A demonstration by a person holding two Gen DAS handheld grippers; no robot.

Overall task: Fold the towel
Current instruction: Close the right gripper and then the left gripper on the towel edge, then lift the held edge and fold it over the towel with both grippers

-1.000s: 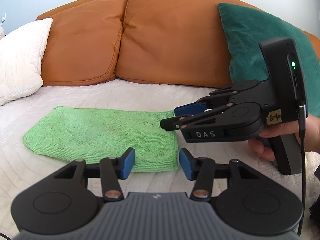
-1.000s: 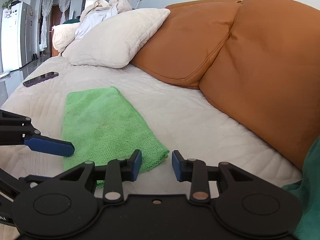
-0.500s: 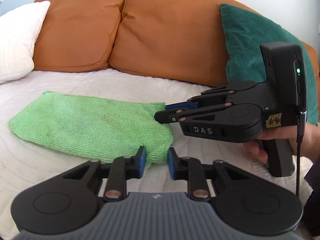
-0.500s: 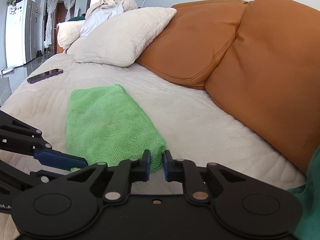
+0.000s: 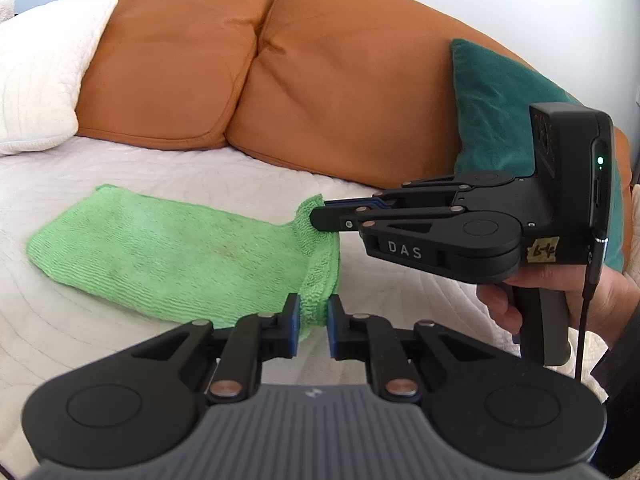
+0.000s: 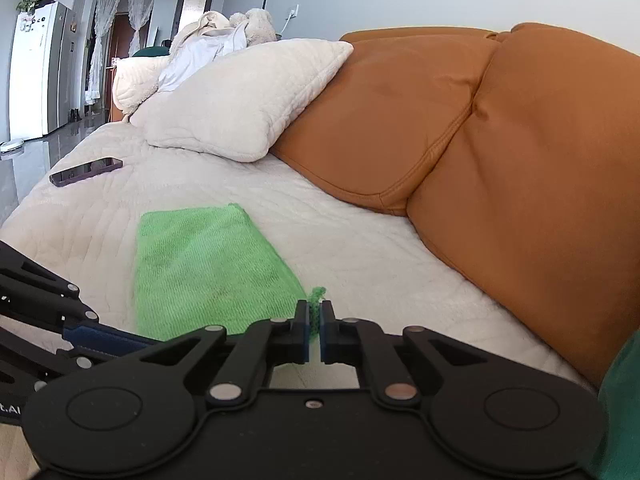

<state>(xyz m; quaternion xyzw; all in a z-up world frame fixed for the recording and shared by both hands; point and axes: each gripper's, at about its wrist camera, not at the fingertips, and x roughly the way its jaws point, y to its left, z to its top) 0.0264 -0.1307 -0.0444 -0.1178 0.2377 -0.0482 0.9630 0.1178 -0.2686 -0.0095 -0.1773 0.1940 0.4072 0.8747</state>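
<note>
Towel [image 5: 180, 256] lies on the bed [image 5: 120, 356] as we pinch its near corners, left tool [image 5: 311, 322] and right tool [image 6: 315, 322] each clamped on fabric.

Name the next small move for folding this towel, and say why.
Probably lift both corners and carry them toward the far short edge. The right hand-held gripper is shut on one near corner of the towel, the left hand-held gripper pinches the other, and that end is already raised.
</note>
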